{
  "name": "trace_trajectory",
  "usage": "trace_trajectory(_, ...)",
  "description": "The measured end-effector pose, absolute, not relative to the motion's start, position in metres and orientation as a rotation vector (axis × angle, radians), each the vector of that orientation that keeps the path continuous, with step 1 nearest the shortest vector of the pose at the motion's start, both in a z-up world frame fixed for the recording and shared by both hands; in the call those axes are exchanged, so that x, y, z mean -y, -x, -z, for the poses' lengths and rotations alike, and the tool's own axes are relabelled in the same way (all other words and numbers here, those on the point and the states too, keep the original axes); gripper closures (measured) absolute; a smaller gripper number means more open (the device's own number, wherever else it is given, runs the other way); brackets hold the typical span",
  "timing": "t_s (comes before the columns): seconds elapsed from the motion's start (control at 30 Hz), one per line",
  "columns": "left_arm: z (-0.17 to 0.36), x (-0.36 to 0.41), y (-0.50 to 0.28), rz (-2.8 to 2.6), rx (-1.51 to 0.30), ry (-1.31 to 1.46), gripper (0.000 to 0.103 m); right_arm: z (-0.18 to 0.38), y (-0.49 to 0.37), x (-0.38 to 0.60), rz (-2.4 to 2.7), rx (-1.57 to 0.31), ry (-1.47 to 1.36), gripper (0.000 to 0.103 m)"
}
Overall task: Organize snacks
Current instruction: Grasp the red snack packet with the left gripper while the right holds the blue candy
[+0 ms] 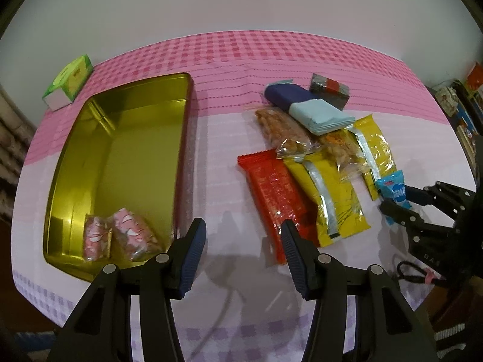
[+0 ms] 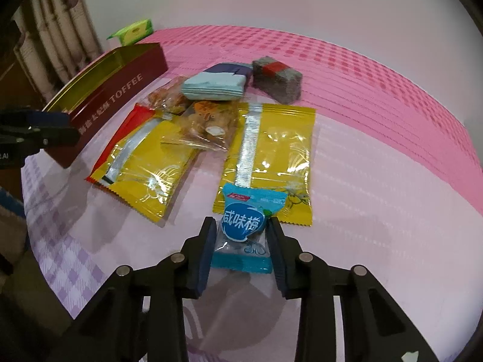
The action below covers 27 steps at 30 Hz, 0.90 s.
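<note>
Nearest the right gripper, a small blue sachet is seen between the fingers, its far end overlapping the near edge of a yellow pack. The pads appear to press on its two sides, so the jaws are judged clamped on it; the sachet is lying on the cloth or barely clear of it, which cannot be told. It is judged very light, with a firm lump inside a loose, glossy wrapper; a hold across the lump, not on the crimped ends, is advised, since film alone may slide out.

Beyond and to the left, a second yellow pack is laid over a red pack; both are flat, crinkly and slippery, and are best taken across the narrow width. Further off, clear bags of biscuits are shown: brittle contents, to be pinched lightly. Behind them lie a teal-and-navy pack and a grey block, both looking firmer.

The left gripper is held with jaws apart and nothing between them, over bare cloth between the red pack on its right and the tin on its left. In the tin's near corner two pink sweets are already placed. A green box stands beyond the tin.
</note>
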<state>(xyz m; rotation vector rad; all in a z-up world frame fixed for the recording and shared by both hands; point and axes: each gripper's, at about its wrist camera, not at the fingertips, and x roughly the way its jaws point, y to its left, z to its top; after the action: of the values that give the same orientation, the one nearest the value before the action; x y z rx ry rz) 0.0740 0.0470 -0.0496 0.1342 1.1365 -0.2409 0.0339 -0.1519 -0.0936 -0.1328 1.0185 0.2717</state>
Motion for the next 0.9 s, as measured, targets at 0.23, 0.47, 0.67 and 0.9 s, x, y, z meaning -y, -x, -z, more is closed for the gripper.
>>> trace_trajectory(0.23, 0.065, -0.031, -0.086, 0.222, -1.165, -0.149, 0.050, 0.093, -0.033, 0.161, -0.249, -1.020, 0.089, 0.072)
trace_trajectory(0.47, 0.082, -0.020, -0.097, 0.245, -1.208, -0.100, 0.050, 0.092, -0.032, 0.164, -0.254, -1.018, 0.068, 0.071)
trace_trajectory(0.67, 0.090, -0.008, -0.105, 0.252, -1.248, -0.058, 0.037, 0.092, -0.031, 0.166, -0.259, -1.015, 0.059, 0.071)
trace_trajectory(0.9, 0.097, 0.003, -0.109, 0.211, -1.235, -0.099, 0.036, 0.091, -0.029, 0.168, -0.267, -1.013, 0.051, 0.071)
